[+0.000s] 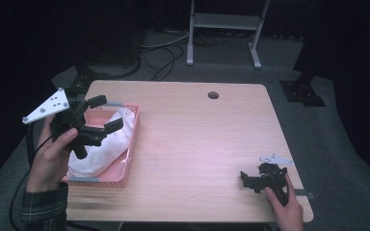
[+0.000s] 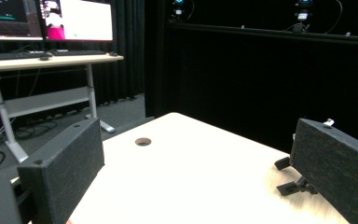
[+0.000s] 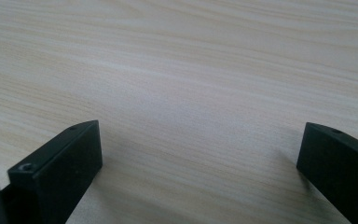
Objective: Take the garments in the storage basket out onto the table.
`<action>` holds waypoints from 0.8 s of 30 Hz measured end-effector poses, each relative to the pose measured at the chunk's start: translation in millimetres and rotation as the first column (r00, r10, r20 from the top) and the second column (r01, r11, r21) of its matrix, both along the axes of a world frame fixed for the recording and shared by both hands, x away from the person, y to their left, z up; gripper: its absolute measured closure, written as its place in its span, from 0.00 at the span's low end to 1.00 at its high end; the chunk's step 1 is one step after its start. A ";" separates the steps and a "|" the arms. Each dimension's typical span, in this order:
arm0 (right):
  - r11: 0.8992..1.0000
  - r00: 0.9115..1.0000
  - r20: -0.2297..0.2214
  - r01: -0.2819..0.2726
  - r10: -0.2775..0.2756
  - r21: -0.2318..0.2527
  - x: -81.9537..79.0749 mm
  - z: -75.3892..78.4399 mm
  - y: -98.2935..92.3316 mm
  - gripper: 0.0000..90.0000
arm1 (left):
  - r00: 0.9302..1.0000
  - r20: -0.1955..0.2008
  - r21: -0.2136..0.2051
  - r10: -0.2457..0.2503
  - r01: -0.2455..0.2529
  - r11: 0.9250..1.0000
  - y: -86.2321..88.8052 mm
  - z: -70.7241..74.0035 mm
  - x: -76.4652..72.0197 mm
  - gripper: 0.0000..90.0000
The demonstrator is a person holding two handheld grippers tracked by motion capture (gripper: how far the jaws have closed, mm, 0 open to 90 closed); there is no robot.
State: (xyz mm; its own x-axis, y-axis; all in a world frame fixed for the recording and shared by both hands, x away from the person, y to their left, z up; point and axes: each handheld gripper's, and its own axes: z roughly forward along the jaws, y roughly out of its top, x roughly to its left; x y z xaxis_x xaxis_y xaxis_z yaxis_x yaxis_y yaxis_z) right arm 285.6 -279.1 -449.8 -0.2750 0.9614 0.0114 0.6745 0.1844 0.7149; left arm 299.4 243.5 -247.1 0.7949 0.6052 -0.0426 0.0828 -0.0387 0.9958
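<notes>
While held above the basket: my left gripper (image 1: pixel 107 113), jaws spread, empty
Right gripper (image 1: pixel 250 181): jaws apart over bare grained wood table (image 1: pixel 197 144)
Cloth (image 1: pixel 107 140): white, crumpled, soft, inside pink mesh basket (image 1: pixel 131 144)

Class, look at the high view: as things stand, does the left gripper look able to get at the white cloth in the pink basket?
Probably yes. The left gripper is held over the pink basket with its jaws open, right above the white cloth, which lies uncovered on top. Nothing appears to stand between them.
</notes>
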 end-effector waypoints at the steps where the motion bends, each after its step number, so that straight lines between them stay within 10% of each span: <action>1: 1.000 1.000 0.000 0.000 0.000 0.000 0.0 0.0 0.0 0.00 | 1.000 0.000 -0.001 0.000 0.000 1.000 1.4 1.0 -0.1 0.03; 24: 1.000 1.000 0.000 -0.001 0.001 0.000 0.0 0.0 0.0 0.00 | 0.994 0.000 -0.007 0.110 -0.110 0.994 48.1 -4.0 1.7 0.03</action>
State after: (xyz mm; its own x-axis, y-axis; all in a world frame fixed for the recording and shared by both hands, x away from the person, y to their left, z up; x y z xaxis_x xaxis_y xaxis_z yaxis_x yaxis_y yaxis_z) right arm 285.5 -279.0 -449.8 -0.2762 0.9610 0.0115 0.6743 0.1852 0.7148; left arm 301.1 291.6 -251.1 0.7235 0.6887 -0.0469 0.0860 -0.0224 0.9960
